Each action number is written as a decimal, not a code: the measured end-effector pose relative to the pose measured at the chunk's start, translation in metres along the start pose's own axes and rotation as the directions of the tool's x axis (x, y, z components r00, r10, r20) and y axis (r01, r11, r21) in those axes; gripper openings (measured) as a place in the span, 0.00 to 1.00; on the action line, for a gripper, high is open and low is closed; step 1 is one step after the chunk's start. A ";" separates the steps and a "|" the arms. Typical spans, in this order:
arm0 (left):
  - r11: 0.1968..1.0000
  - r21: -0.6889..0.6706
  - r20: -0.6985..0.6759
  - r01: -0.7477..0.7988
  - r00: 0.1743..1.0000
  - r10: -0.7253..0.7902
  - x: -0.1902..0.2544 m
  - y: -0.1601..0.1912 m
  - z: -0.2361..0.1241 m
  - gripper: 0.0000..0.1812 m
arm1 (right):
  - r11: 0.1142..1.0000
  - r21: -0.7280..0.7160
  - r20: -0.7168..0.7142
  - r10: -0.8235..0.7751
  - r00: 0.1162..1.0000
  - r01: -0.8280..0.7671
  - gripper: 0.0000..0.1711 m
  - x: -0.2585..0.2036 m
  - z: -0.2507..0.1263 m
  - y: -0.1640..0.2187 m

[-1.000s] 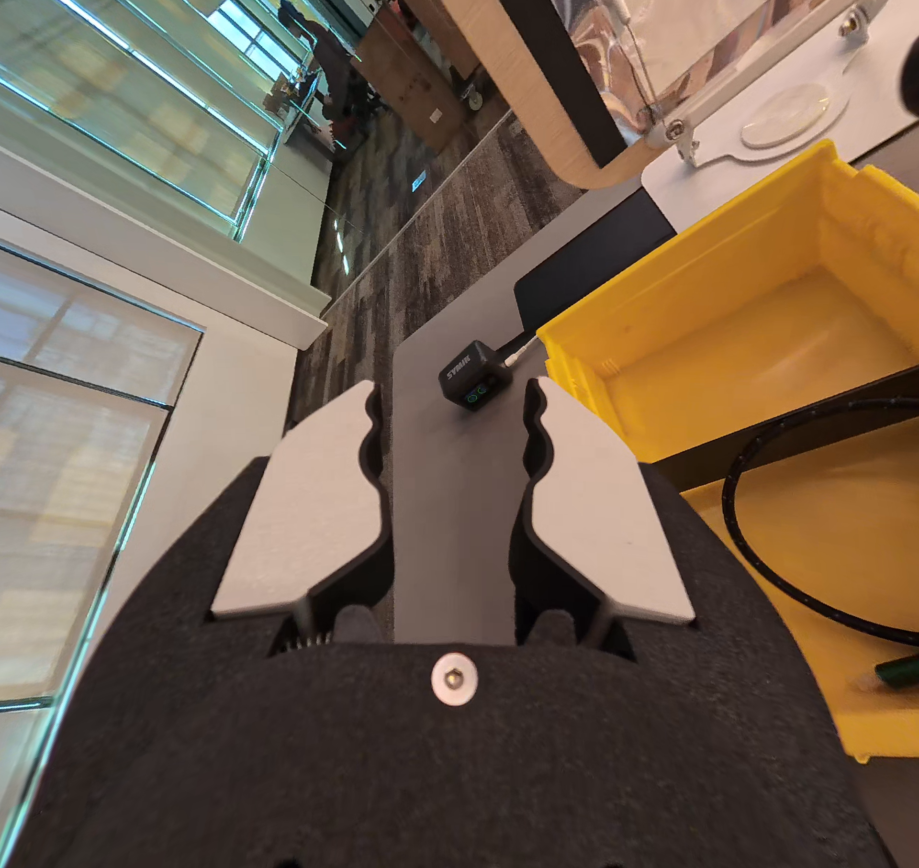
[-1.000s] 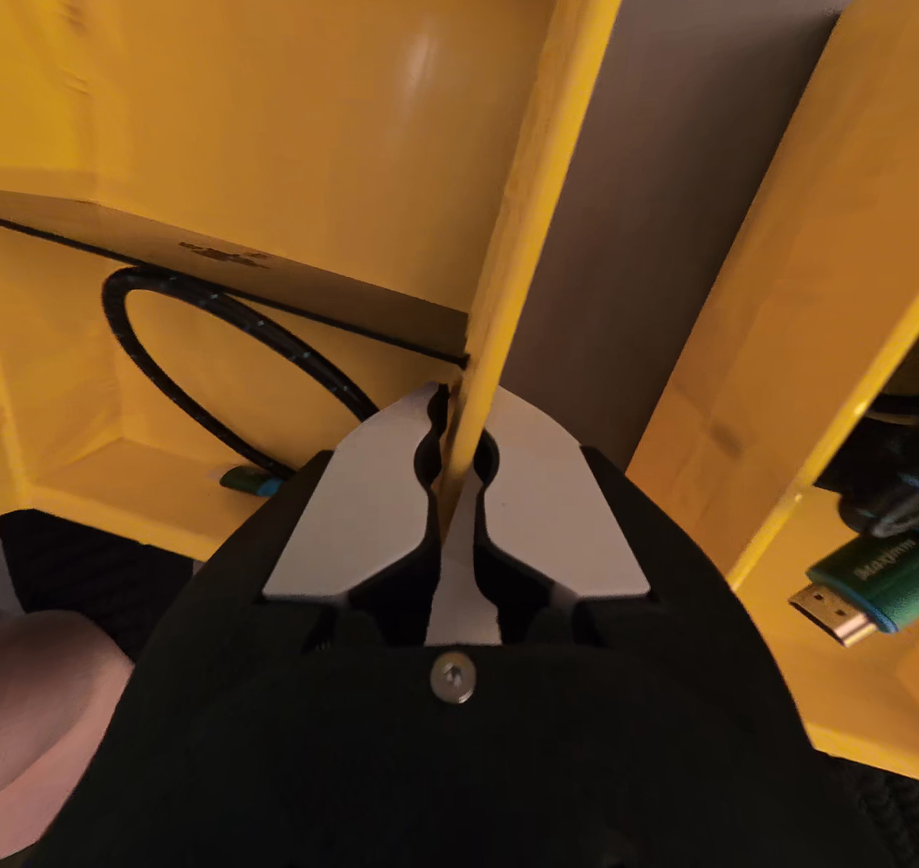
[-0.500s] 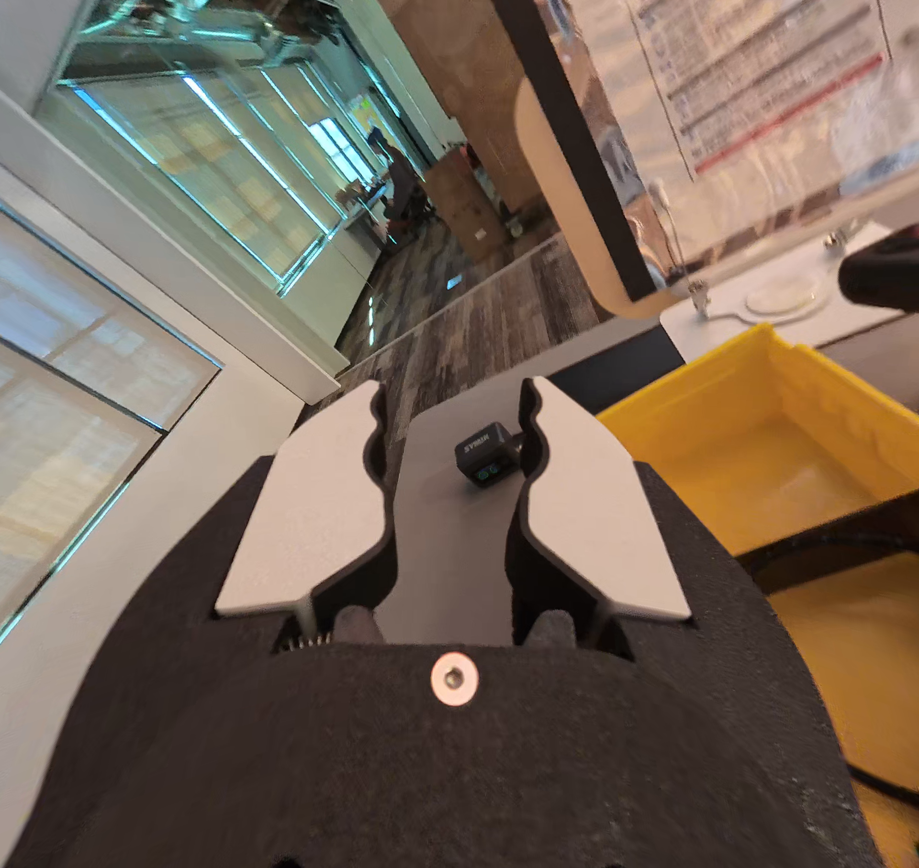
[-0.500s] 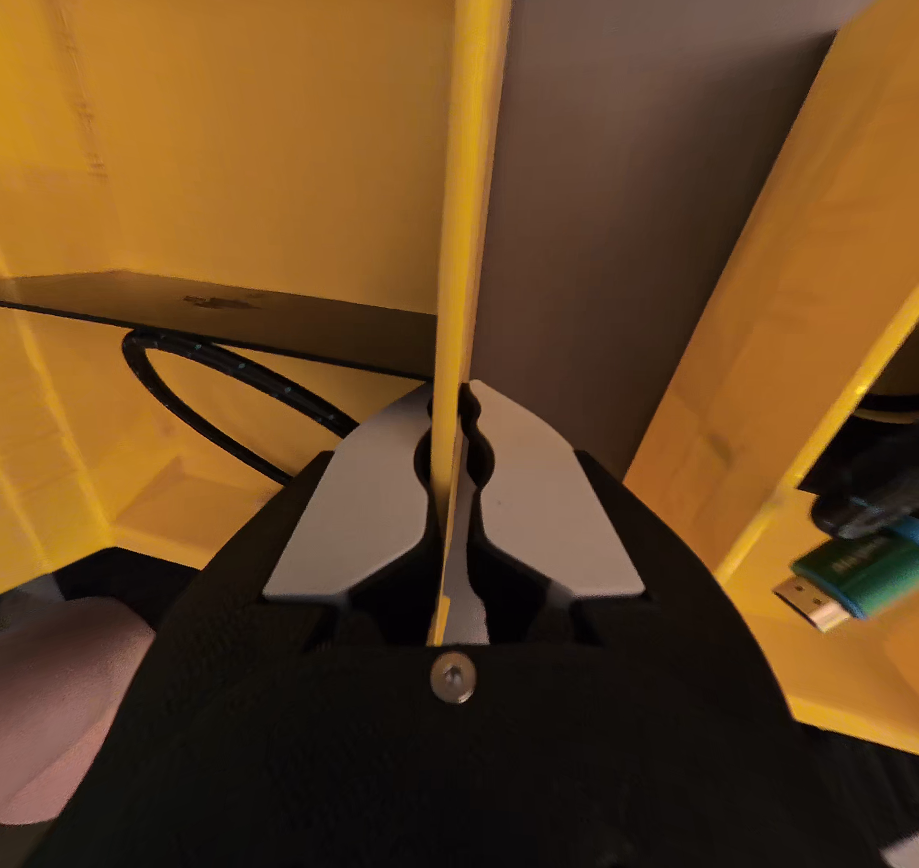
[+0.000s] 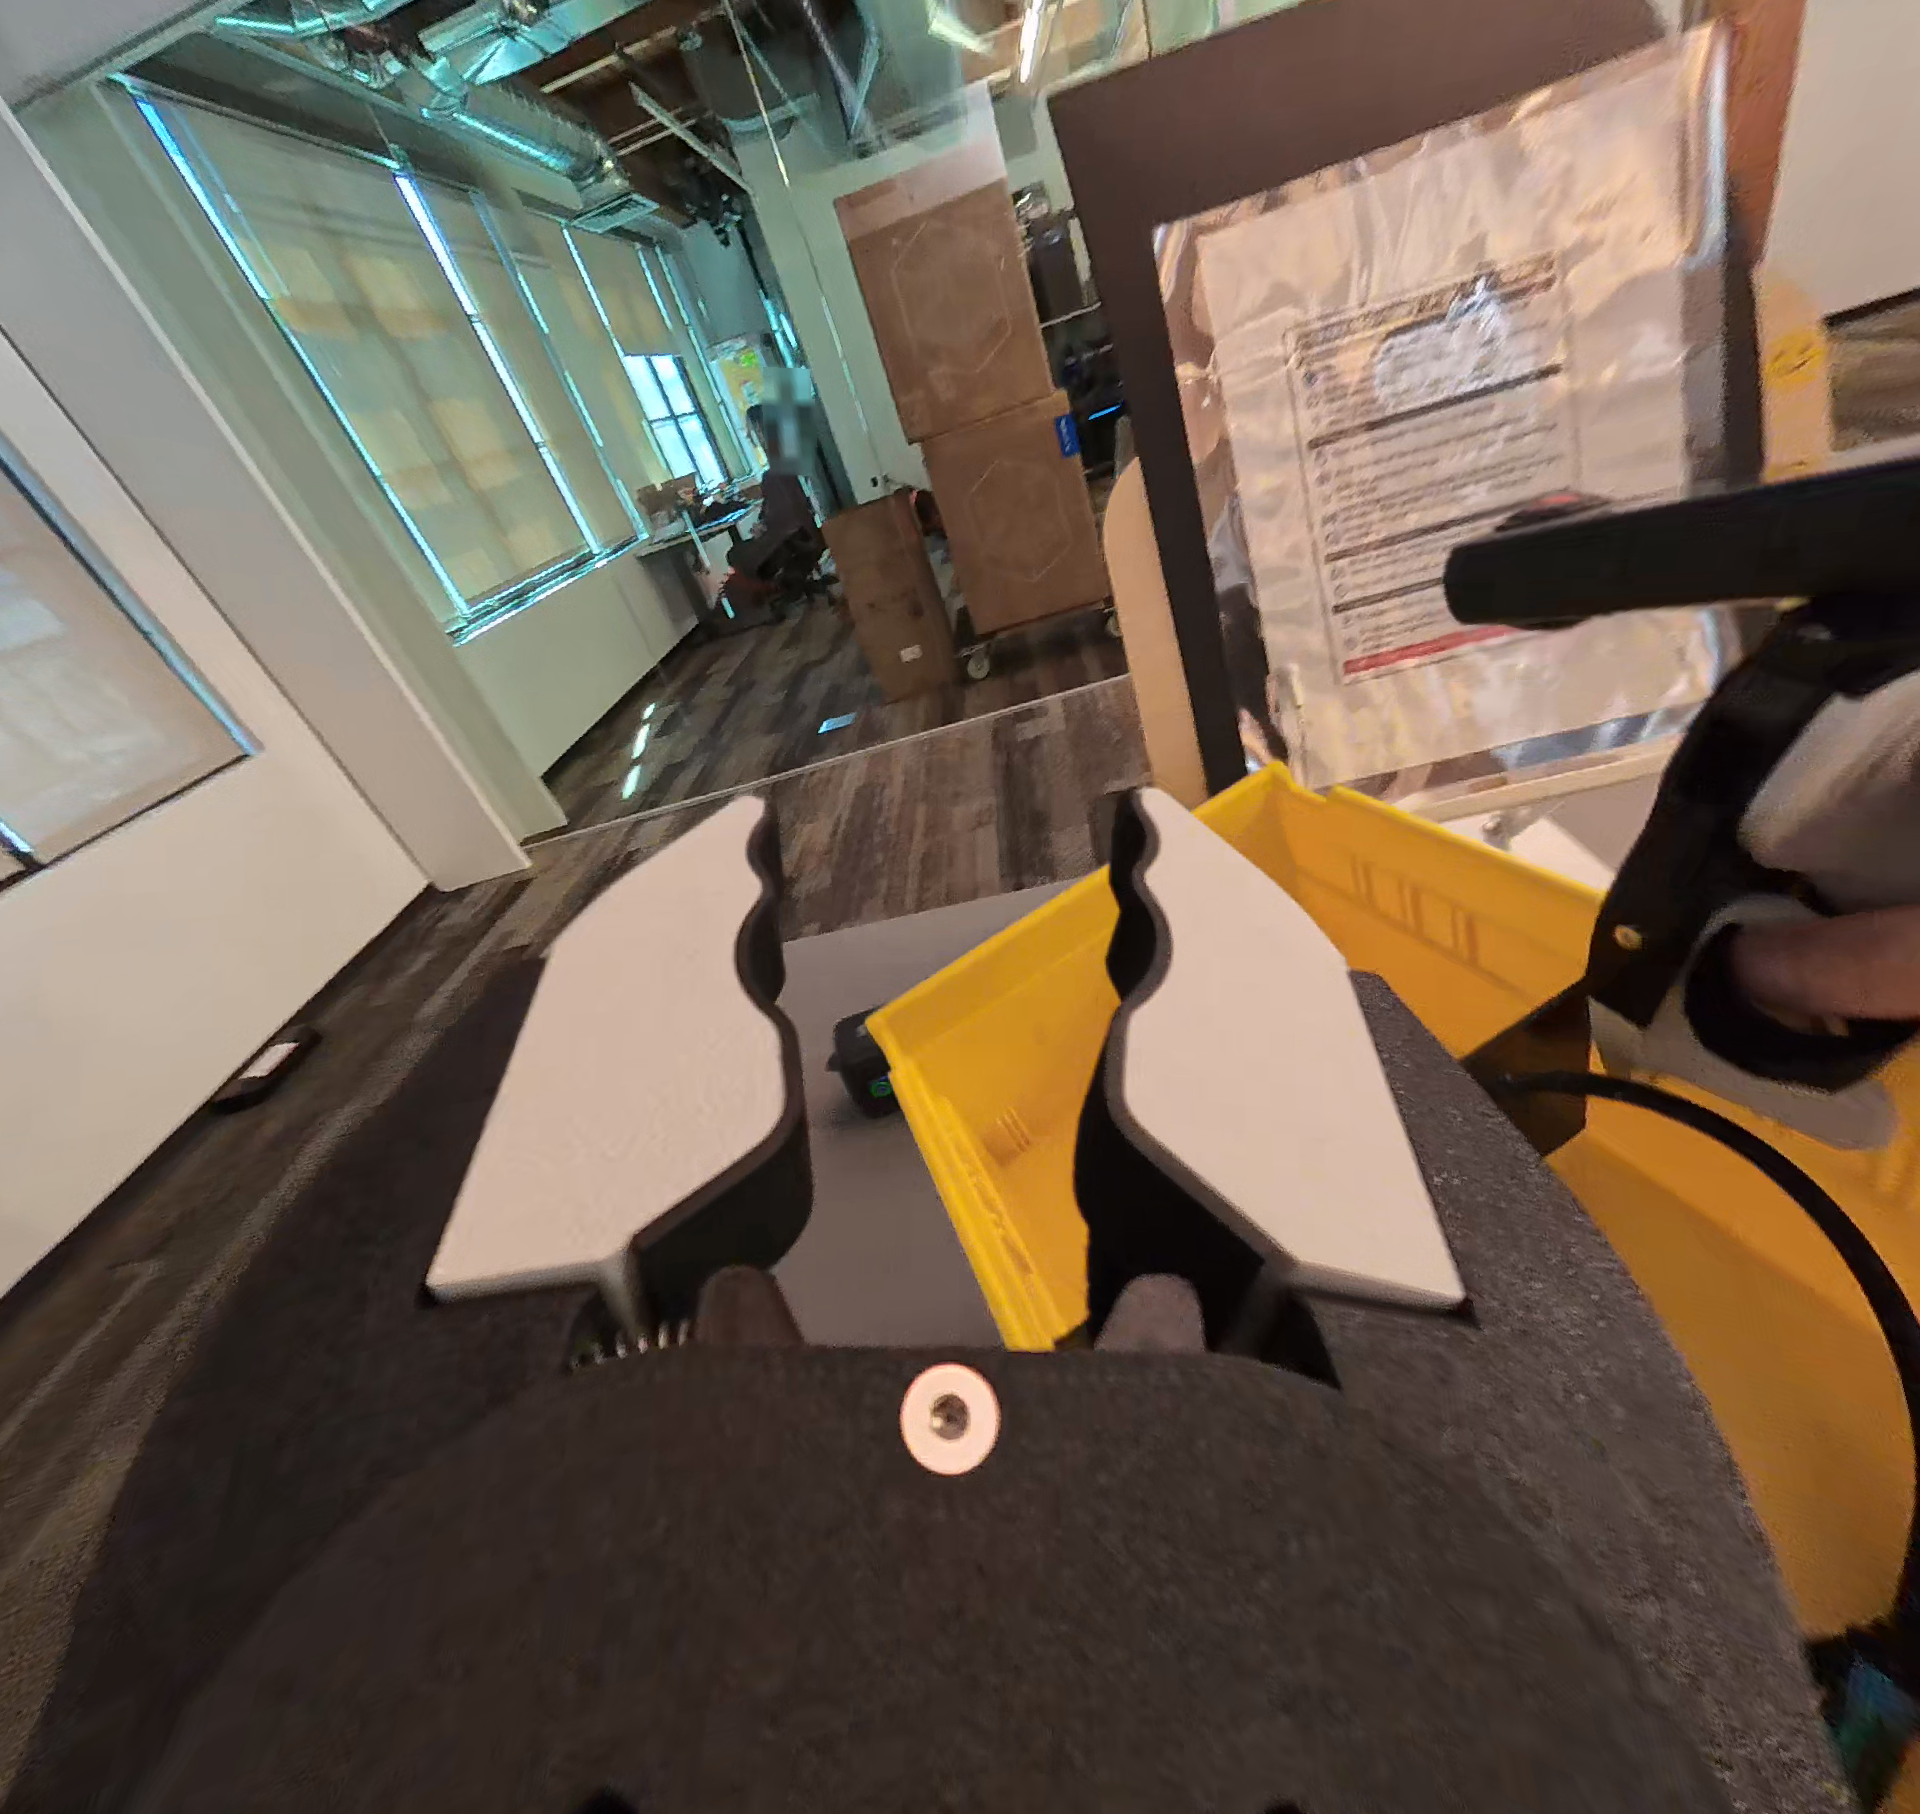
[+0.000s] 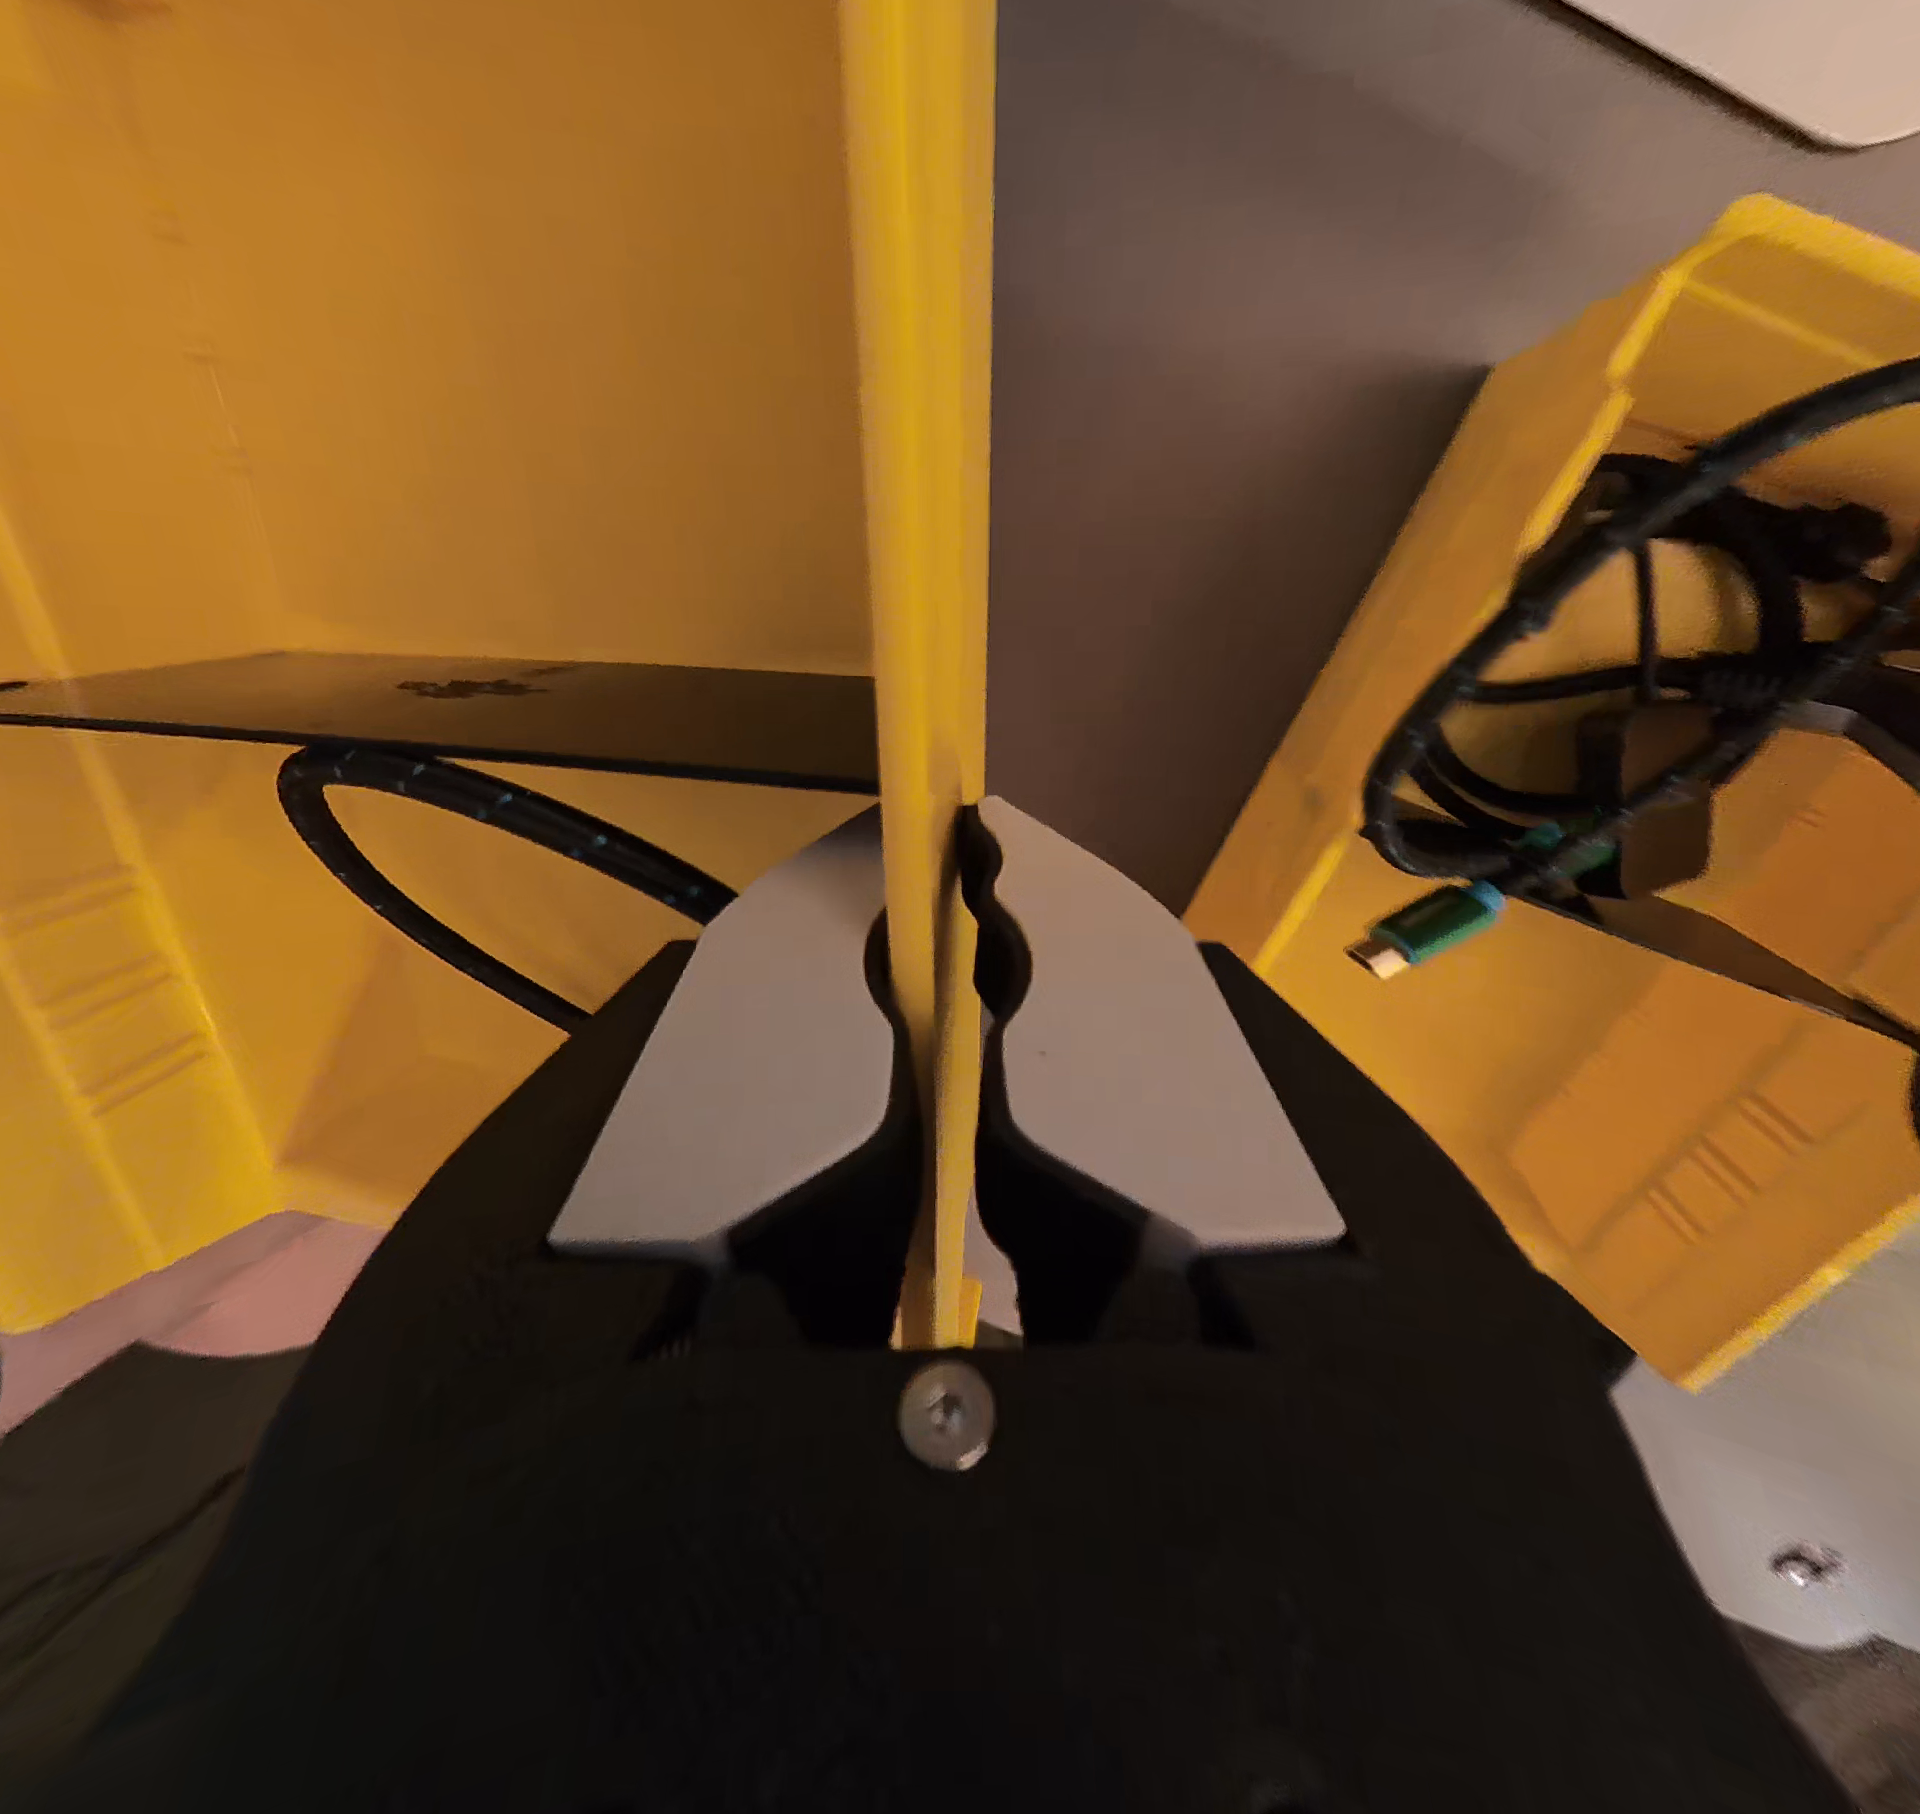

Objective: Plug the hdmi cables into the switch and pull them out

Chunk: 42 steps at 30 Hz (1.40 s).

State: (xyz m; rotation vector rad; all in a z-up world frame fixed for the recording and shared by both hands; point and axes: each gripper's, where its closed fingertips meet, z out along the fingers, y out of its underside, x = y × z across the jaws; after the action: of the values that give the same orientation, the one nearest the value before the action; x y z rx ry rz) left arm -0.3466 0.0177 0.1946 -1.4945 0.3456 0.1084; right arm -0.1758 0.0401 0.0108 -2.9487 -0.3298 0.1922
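Clamping a yellow bin (image 6: 914,310) wall, the right gripper (image 6: 940,829) blocks its cable (image 6: 499,819); the left gripper (image 5: 940,860) gapes, empty. More HDMI cables (image 6: 1558,715) at three o'clock in a second bin (image 6: 1558,1089).

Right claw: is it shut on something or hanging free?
Shut. The right claw pinches the side wall of the yellow bin, with one finger on each face of that wall.
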 end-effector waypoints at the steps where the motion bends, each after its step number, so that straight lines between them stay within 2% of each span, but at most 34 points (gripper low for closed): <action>1: 1.000 0.014 -0.008 0.014 1.000 -0.014 0.000 -0.003 -0.004 0.34 | 1.000 -0.002 -0.010 -0.004 1.000 0.004 0.03 0.006 -0.010 0.002; 4: 0.997 0.065 -0.038 0.038 0.999 -0.036 0.002 -0.013 -0.016 0.34 | 1.000 -0.003 -0.029 0.020 0.999 -0.021 0.03 0.037 -0.039 0.011; 7: 0.993 0.079 -0.166 0.087 0.983 -0.073 0.019 -0.017 -0.021 0.36 | 0.998 -0.004 -0.040 0.065 0.997 -0.066 0.04 0.085 -0.072 0.029; 10: 0.994 0.009 -0.338 0.111 0.936 -0.102 0.048 -0.008 -0.020 0.41 | 0.990 0.042 -0.061 0.139 0.988 -0.137 0.04 0.148 -0.111 0.051; 14: 0.990 -0.108 -0.497 0.088 0.858 -0.130 0.092 0.014 -0.003 0.42 | 0.952 0.127 -0.083 0.290 0.953 -0.279 0.04 0.243 -0.164 0.096; 16: 0.974 -0.209 -0.602 0.086 0.774 -0.197 0.130 0.032 0.007 0.39 | 0.921 0.148 -0.086 0.376 0.923 -0.361 0.04 0.289 -0.184 0.126; 18: 0.935 -0.339 -0.713 0.109 0.619 -0.330 0.176 0.051 0.013 0.36 | 0.888 0.169 -0.094 0.447 0.889 -0.429 0.04 0.333 -0.199 0.158; 21: 0.834 -0.546 -0.728 0.081 0.448 -0.519 0.231 0.086 0.020 0.38 | 0.835 0.195 -0.103 0.540 0.836 -0.515 0.04 0.391 -0.209 0.205; 23: 0.788 -0.615 -0.723 0.034 0.375 -0.580 0.261 0.104 0.017 0.41 | 0.795 0.214 -0.087 0.594 0.800 -0.567 0.06 0.424 -0.206 0.232; 25: 0.773 -0.634 -0.732 -0.012 0.333 -0.594 0.286 0.117 0.012 0.39 | 0.769 0.226 -0.079 0.627 0.775 -0.598 0.06 0.452 -0.197 0.258; 27: 0.758 -0.648 -0.731 -0.073 0.338 -0.592 0.305 0.131 0.006 0.41 | 0.741 0.226 -0.062 0.658 0.750 -0.632 0.06 0.477 -0.179 0.280; 31: 0.733 -0.652 -0.735 -0.194 0.395 -0.550 0.333 0.150 0.000 0.48 | 0.702 0.168 -0.005 0.703 0.711 -0.692 0.06 0.508 -0.116 0.308; 33: 0.713 -0.637 -0.752 -0.293 0.439 -0.492 0.339 0.164 0.000 0.49 | 0.706 0.140 0.011 0.701 0.714 -0.695 0.07 0.514 -0.086 0.310; 35: 0.675 -0.635 -0.763 -0.376 0.439 -0.474 0.345 0.175 -0.005 0.52 | 0.712 0.116 0.028 0.695 0.719 -0.692 0.07 0.516 -0.057 0.307; 37: 0.652 -0.632 -0.768 -0.420 0.453 -0.453 0.350 0.185 -0.006 0.50 | 0.726 0.092 0.057 0.679 0.732 -0.681 0.07 0.514 -0.032 0.300; 39: 0.621 -0.641 -0.764 -0.451 0.450 -0.462 0.353 0.189 -0.008 0.54 | 0.744 0.081 0.092 0.658 0.748 -0.664 0.07 0.510 -0.013 0.290; 42: 0.569 -0.664 -0.746 -0.484 0.476 -0.465 0.347 0.195 -0.006 0.54 | 0.781 0.066 0.114 0.613 0.782 -0.621 0.08 0.501 0.009 0.275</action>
State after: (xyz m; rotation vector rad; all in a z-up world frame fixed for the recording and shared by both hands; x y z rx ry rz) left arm -0.0744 -0.0207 -0.0927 -2.4642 1.3468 -0.6792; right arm 0.3645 -0.1077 -0.1015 -2.8356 0.6455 0.4031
